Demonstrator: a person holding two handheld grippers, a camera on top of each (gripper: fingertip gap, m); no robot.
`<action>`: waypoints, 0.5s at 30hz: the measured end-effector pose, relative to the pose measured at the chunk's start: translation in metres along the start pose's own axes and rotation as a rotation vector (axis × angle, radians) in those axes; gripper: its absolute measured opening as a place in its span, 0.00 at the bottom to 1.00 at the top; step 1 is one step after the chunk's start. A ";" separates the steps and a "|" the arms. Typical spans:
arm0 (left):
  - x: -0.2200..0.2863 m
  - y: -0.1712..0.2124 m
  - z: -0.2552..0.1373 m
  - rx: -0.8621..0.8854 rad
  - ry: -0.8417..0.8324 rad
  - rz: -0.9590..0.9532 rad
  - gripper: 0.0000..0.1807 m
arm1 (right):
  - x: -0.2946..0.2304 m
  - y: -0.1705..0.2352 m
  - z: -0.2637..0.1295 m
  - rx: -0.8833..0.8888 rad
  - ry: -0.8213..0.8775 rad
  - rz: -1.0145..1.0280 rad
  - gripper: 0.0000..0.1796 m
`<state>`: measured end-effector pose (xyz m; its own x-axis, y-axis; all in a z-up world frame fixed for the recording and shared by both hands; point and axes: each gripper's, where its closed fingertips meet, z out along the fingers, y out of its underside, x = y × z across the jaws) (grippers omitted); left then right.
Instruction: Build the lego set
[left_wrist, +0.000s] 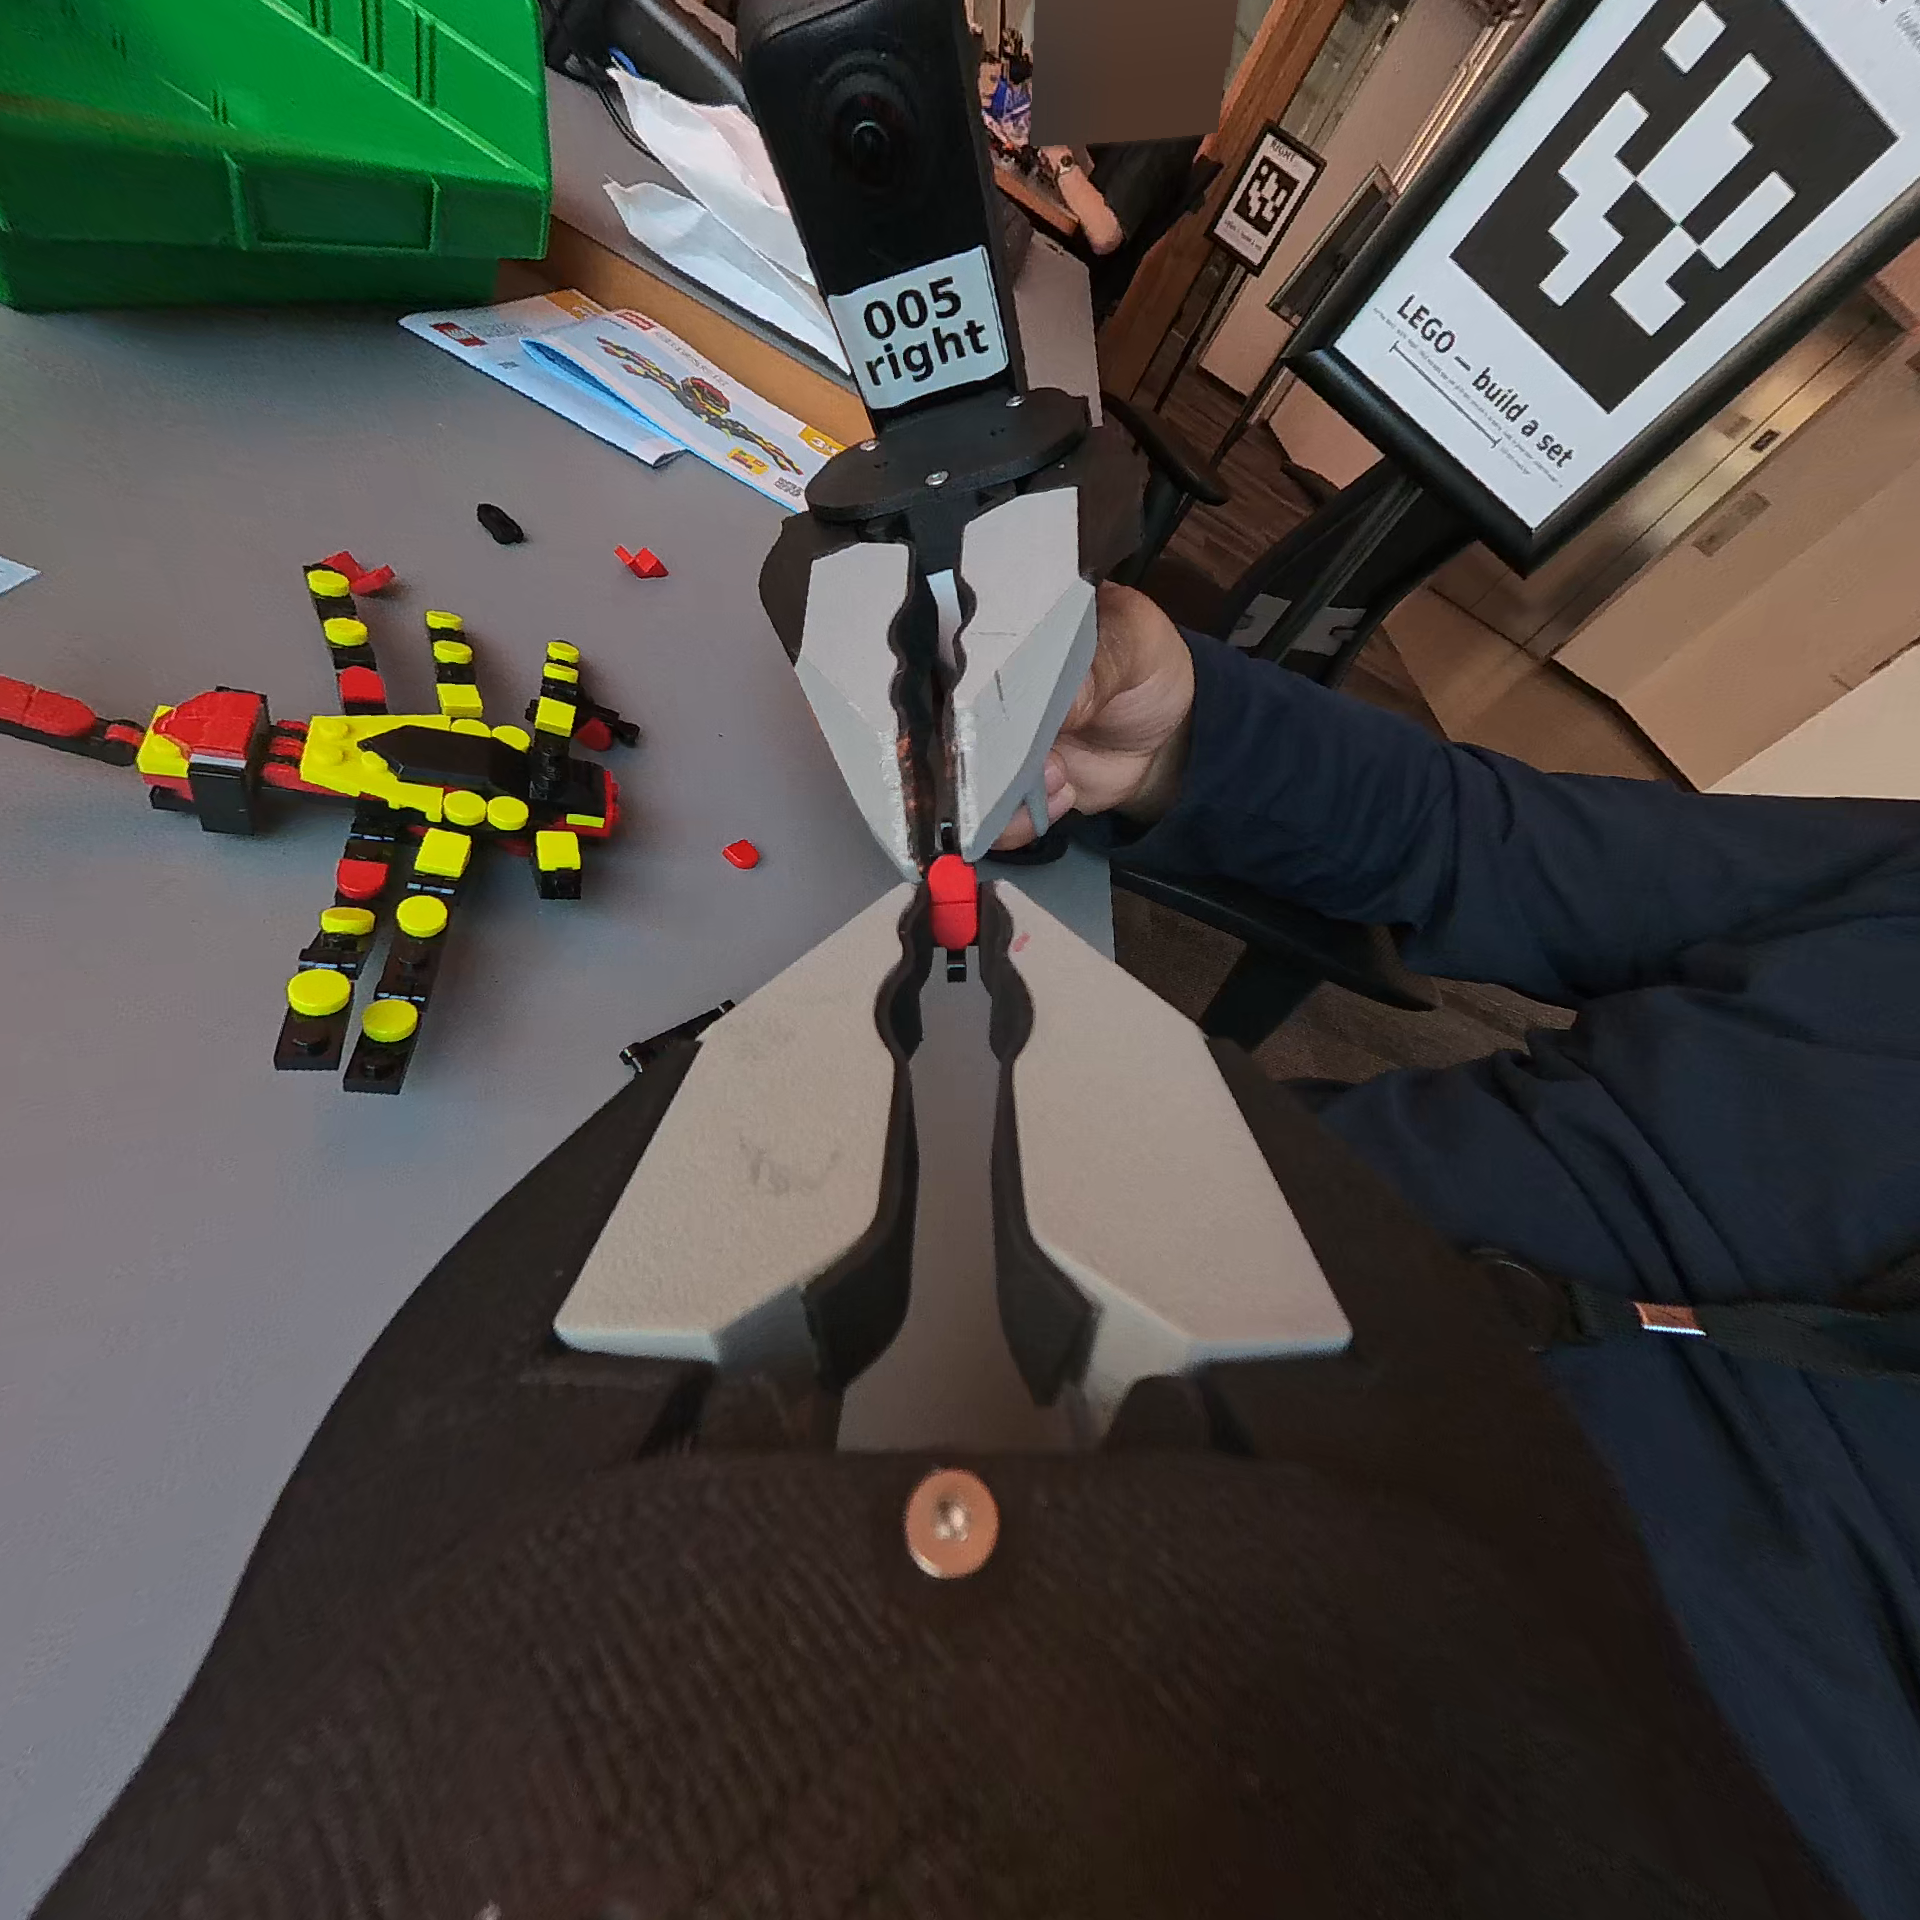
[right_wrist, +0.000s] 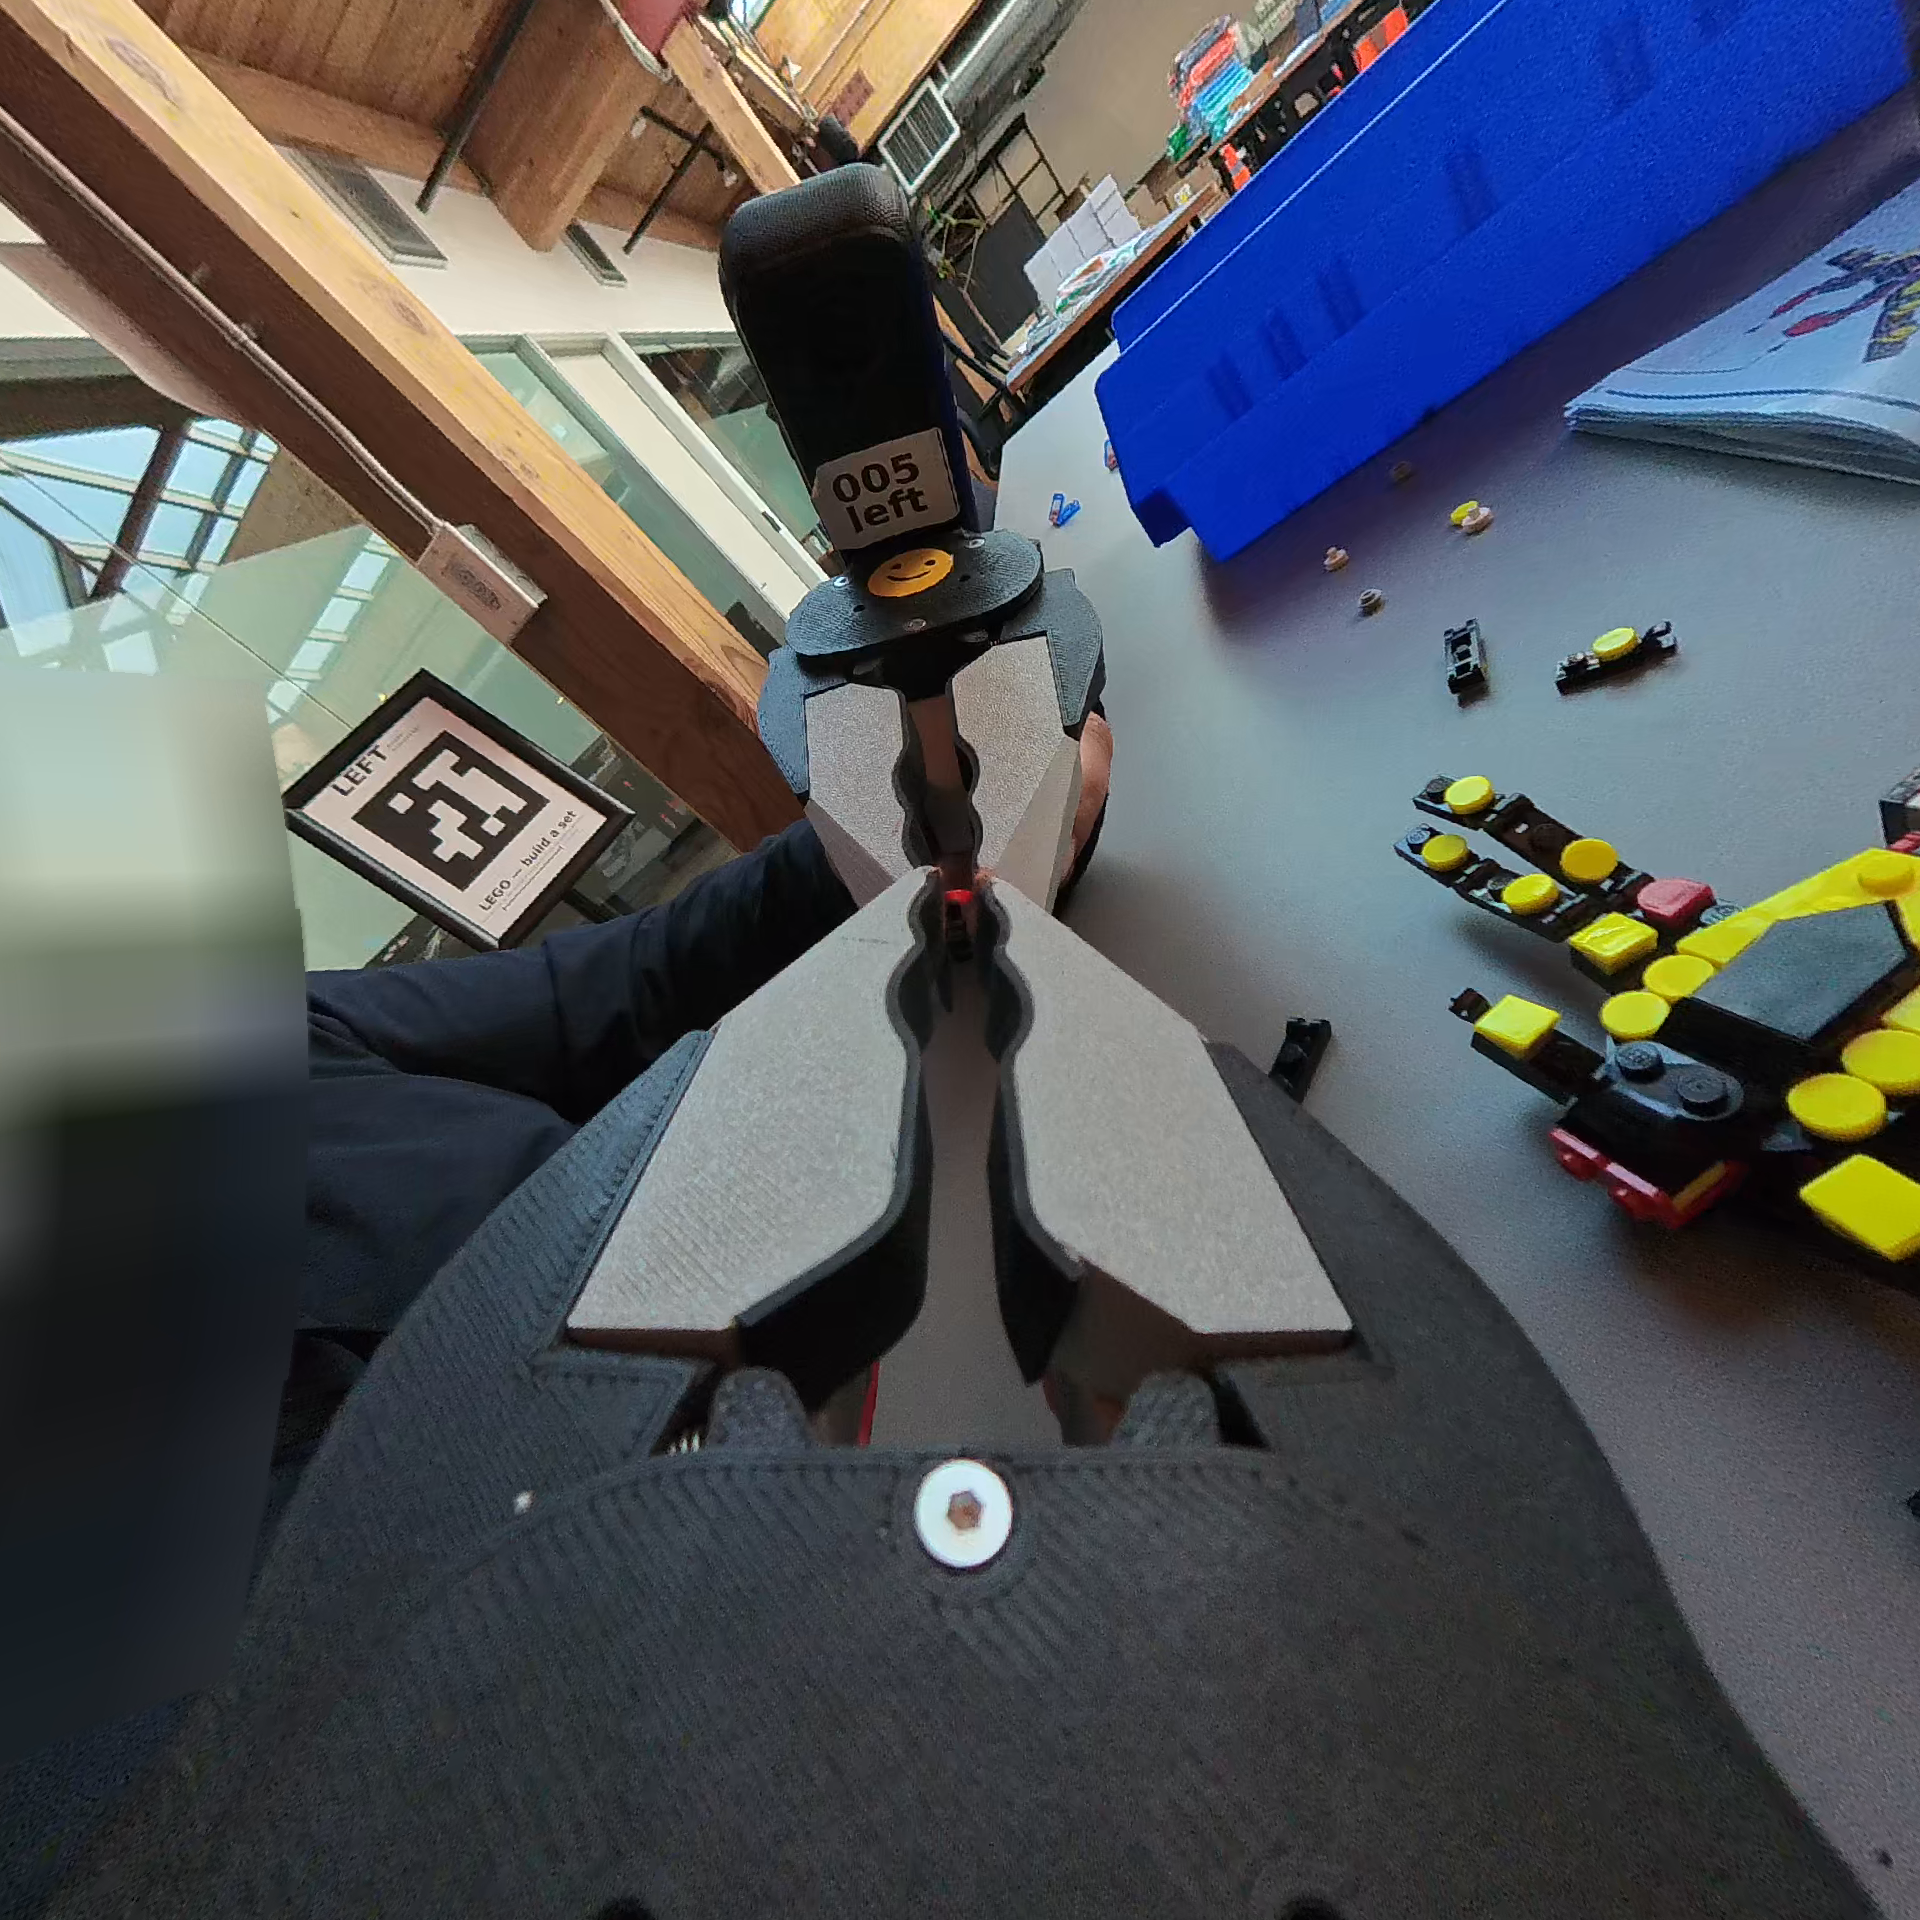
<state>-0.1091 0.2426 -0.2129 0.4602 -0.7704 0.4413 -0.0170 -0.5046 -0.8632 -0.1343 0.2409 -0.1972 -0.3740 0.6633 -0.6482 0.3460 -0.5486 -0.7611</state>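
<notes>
Both pairs of jaws meet tip to tip above the grey table (left_wrist: 156, 1195). Left gripper (left_wrist: 951, 914) has its jaws drawn narrow, pinching a small red piece (left_wrist: 950, 902) with a black part under it. Right gripper (right_wrist: 961, 914) faces it, jaws nearly together at the same small piece, seen there only as a red glint (right_wrist: 960, 896); whether it grips the piece or just touches it cannot be told.

Left of the left jaws lies the half-built yellow, red and black model (left_wrist: 395, 790), with loose red bits (left_wrist: 740, 854) between it and the jaws. Beyond it sit an instruction booklet (left_wrist: 623, 384) and a green bin (left_wrist: 270, 145), contents hidden. Right of the right jaws a blue bin (right_wrist: 1507, 239) lies tilted, its inside out of sight, small loose pieces (right_wrist: 1616, 652) scattered before it
</notes>
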 end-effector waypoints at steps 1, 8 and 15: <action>0.000 0.000 0.000 0.001 0.001 0.000 0.02 | 0.000 0.000 0.000 0.002 -0.001 0.001 0.01; 0.002 -0.005 -0.004 0.040 0.032 -0.020 0.02 | -0.004 -0.005 0.001 0.042 -0.023 -0.015 0.01; 0.014 -0.010 -0.009 0.087 0.087 0.031 0.02 | -0.031 -0.022 -0.014 0.165 -0.225 -0.064 0.04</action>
<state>-0.1100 0.2336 -0.1958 0.3816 -0.8179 0.4306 0.0489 -0.4473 -0.8930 -0.1183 0.2393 -0.1598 -0.5781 0.5799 -0.5741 0.1782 -0.5968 -0.7823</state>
